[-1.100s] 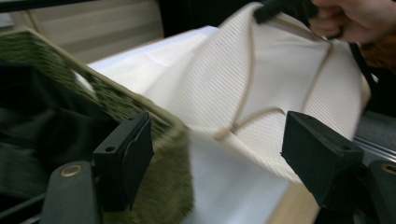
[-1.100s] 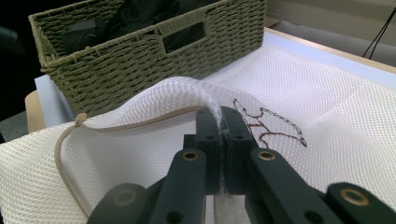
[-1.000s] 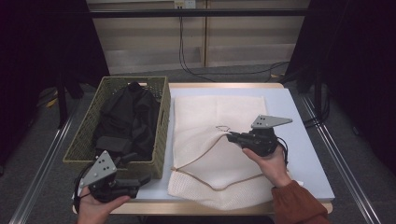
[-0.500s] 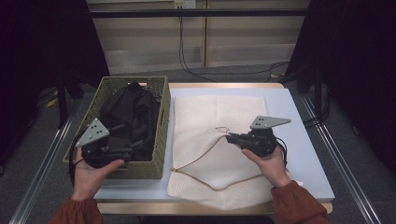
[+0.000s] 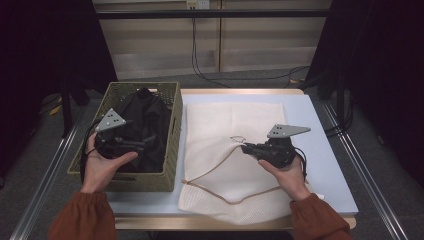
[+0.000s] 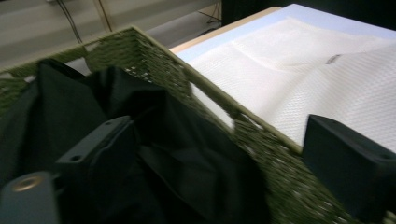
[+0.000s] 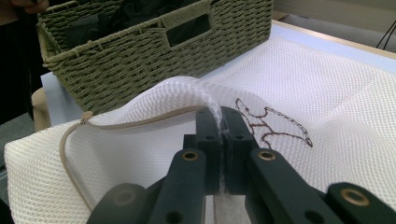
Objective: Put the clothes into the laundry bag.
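Note:
A white mesh bag (image 5: 235, 120) with a tan cord (image 5: 210, 167) along its mouth lies flat on the table. My right gripper (image 5: 245, 148) is shut on a pinched fold of that mesh (image 7: 205, 95), lifting it a little beside a brown thread loop (image 7: 271, 123). At the left stands an olive woven basket (image 5: 172, 130) with a black garment (image 5: 147, 117) inside. My left gripper (image 5: 142, 146) hovers over the garment (image 6: 56, 107), pointing toward the basket's right wall (image 6: 187, 79). Its jaws have just been opening and stand wide apart, gripping nothing.
The light blue tabletop (image 5: 320, 125) shows to the right of the bag, with a wooden edge around it. Metal rails (image 5: 367, 170) run along both sides of the table. Cables (image 5: 200, 65) trail on the floor behind it.
The left hand has moved from the table's near edge forward and up over the basket, and its jaws stand wider. The right hand and the pinched mesh have stayed put.

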Action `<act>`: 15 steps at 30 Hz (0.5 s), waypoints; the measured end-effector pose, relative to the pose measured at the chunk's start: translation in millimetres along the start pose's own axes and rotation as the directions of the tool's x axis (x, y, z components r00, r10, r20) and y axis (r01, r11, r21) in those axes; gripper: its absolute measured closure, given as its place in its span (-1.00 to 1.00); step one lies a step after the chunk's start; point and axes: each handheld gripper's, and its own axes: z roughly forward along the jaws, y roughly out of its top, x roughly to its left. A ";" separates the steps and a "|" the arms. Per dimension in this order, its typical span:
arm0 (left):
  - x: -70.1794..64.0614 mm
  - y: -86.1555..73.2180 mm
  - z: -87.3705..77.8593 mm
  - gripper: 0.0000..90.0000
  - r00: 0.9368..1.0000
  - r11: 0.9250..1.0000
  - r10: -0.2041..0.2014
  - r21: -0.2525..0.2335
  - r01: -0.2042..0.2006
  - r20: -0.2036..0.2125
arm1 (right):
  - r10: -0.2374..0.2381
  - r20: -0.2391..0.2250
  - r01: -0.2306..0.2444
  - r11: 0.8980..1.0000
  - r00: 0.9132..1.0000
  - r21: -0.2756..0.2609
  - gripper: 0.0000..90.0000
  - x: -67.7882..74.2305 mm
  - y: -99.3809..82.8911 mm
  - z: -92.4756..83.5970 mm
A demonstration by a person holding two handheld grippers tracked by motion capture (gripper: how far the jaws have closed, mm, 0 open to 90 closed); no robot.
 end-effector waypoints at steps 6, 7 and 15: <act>27.9 -0.2 16.2 -0.88 0.998 0.997 -0.028 0.065 0.031 -0.054 | -0.001 -0.005 0.001 1.000 1.000 0.001 0.95 -0.1 -0.1 1.2; 32.3 0.4 18.8 -0.88 0.998 0.994 -0.037 0.103 0.043 -0.055 | 0.001 -0.004 -0.001 1.000 1.000 0.001 0.95 -0.4 -0.1 1.1; 61.9 -3.0 26.6 -0.89 0.989 0.985 -0.066 0.152 0.087 -0.134 | 0.005 -0.007 -0.005 1.000 1.000 0.009 0.95 -1.8 -1.3 3.4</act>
